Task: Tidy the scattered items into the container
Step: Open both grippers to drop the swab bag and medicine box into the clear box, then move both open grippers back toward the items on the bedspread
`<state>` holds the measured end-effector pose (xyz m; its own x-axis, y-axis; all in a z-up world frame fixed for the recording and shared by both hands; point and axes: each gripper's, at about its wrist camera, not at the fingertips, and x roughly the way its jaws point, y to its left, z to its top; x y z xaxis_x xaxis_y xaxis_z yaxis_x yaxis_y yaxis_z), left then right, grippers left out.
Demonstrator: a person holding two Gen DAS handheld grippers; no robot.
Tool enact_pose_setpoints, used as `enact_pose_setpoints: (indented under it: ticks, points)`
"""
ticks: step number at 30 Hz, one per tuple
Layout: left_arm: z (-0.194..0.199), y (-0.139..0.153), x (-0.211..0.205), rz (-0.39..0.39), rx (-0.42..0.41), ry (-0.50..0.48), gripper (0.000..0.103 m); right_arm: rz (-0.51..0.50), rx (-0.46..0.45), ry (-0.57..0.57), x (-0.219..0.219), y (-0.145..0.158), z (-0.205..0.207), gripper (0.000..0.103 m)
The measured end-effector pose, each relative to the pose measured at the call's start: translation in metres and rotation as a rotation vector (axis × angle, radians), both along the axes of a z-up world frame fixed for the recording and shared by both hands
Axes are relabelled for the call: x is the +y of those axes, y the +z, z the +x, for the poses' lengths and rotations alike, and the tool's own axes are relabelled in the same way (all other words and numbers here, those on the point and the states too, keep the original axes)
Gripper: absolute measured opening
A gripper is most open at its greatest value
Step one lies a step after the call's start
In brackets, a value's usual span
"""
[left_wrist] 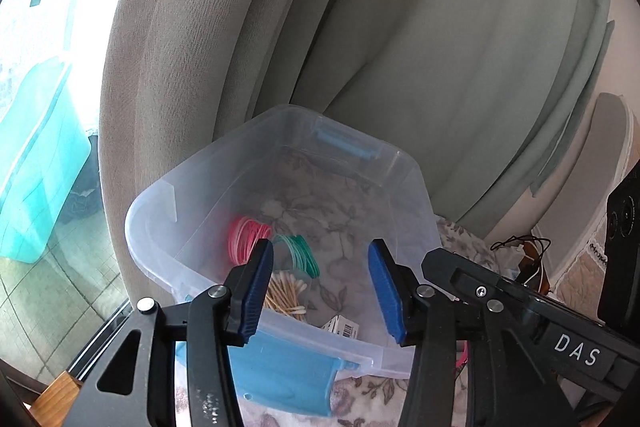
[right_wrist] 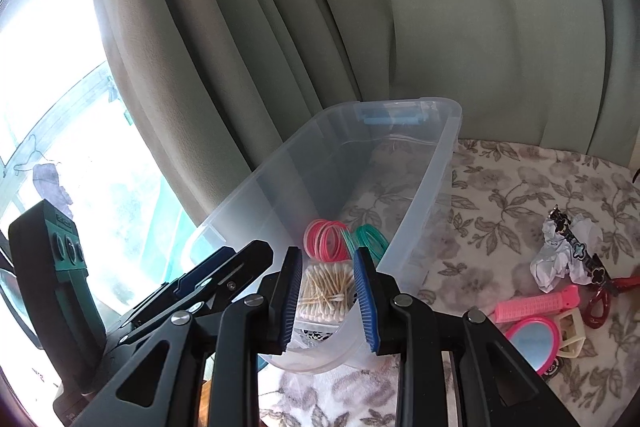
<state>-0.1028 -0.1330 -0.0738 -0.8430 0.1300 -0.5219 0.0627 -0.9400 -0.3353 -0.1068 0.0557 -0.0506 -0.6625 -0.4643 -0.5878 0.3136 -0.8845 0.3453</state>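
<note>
1. Across the upper half of both views hang heavy beige and grey-green curtains (right_wrist: 400, 27), with bright window glass at the left edge.
2. Below them a floral cloth (right_wrist: 500, 195) covers the surface and fills the lower right of the right wrist view.
3. At centre sits the clear plastic container (left_wrist: 404, 187), lidless, with a blue latch on its near end, lower centre of the left wrist view. Its open top probably makes dropping things in easy.
4. Inside, near the front wall, lie pink hair ties (right_wrist: 326, 239), green hair ties (right_wrist: 370, 237) just beside them, a bundle of cotton swabs (right_wrist: 324, 293), and a small barcoded packet (left_wrist: 342, 327).
5. The left gripper (left_wrist: 320, 287) hovers over the container's near end, jaws spread wide and holding nothing.
6. The right gripper (right_wrist: 326, 297) hangs beside it over the same end, jaws parted more narrowly, also empty. Both seem placed for releasing or reaching into the container.
7. Only the right wrist view shows what remains outside, at lower right on the cloth: crumpled paper (right_wrist: 560, 255), a dark clover-studded hair clip (right_wrist: 576, 247), a pink comb-like piece (right_wrist: 536, 303), a round pink mirror (right_wrist: 532, 343), a cream buckle (right_wrist: 570, 331) and a red clip (right_wrist: 600, 303).
8. Only the left wrist view shows tangled cords (left_wrist: 520, 247) at right.
9. Judging by this, tidying is partway.
</note>
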Motion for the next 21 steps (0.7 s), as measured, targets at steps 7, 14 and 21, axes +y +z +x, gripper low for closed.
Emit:
enact_pose_setpoints:
  ticks: [7, 14, 21]
  points:
    - [0.026, -0.006, 0.022, -0.036, 0.005, -0.022, 0.056, -0.033, 0.039, -0.046, 0.025, 0.014, 0.023, 0.030]
    - [0.090, 0.043, 0.060, -0.085, 0.043, -0.069, 0.056, -0.078, 0.104, -0.153, 0.071, 0.028, 0.055, 0.039]
    - [0.100, 0.055, 0.101, -0.110, 0.070, -0.127, 0.056, -0.133, 0.166, -0.270, 0.121, 0.039, 0.089, 0.064]
